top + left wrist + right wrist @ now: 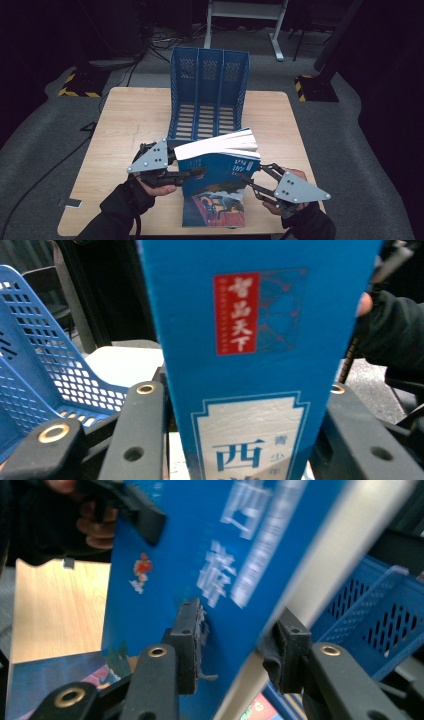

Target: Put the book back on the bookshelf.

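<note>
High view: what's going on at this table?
A person holds a thick blue book upright between two hand-held grippers, just in front of a blue three-slot file rack on the wooden table. The left hand-held gripper clamps the book's spine edge; the right hand-held gripper has the opposite, page-side edge between its jaws. A second book lies flat on the table beneath it. The rack's slots look empty.

Both tongs, left [197, 173] and right [242, 177], level (jaws facing inward)
</note>
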`<state>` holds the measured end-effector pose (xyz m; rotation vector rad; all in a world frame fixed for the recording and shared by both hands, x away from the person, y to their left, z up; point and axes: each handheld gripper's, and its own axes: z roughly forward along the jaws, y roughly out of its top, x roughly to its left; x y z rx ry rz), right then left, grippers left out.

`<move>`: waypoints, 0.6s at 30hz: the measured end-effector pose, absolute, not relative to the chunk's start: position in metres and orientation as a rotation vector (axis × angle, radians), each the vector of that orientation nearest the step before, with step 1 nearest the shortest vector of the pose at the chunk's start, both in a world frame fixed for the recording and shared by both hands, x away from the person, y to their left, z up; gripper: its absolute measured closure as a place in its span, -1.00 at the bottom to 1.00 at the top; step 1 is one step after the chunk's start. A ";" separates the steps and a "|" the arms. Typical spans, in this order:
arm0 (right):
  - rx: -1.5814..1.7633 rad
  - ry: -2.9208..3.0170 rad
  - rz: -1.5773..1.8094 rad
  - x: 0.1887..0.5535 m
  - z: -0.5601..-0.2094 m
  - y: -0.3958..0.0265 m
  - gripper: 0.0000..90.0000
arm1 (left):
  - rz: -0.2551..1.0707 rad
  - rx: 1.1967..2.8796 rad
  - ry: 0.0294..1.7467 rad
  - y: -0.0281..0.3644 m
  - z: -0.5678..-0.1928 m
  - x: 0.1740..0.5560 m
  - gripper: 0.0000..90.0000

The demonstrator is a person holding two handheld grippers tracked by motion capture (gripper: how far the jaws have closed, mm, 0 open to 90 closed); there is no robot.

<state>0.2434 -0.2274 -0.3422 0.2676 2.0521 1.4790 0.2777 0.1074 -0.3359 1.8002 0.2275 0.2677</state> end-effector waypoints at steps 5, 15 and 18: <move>0.393 2.086 1.517 0.256 -0.350 -0.237 -0.12 | 0.224 1.782 0.224 0.107 -0.338 0.278 0.34; 0.460 2.216 1.546 0.283 -0.381 -0.219 -0.39 | 0.236 1.774 0.241 0.103 -0.339 0.275 0.34; 0.482 2.204 1.546 0.285 -0.381 -0.217 -0.34 | 0.229 1.770 0.268 0.103 -0.339 0.277 0.33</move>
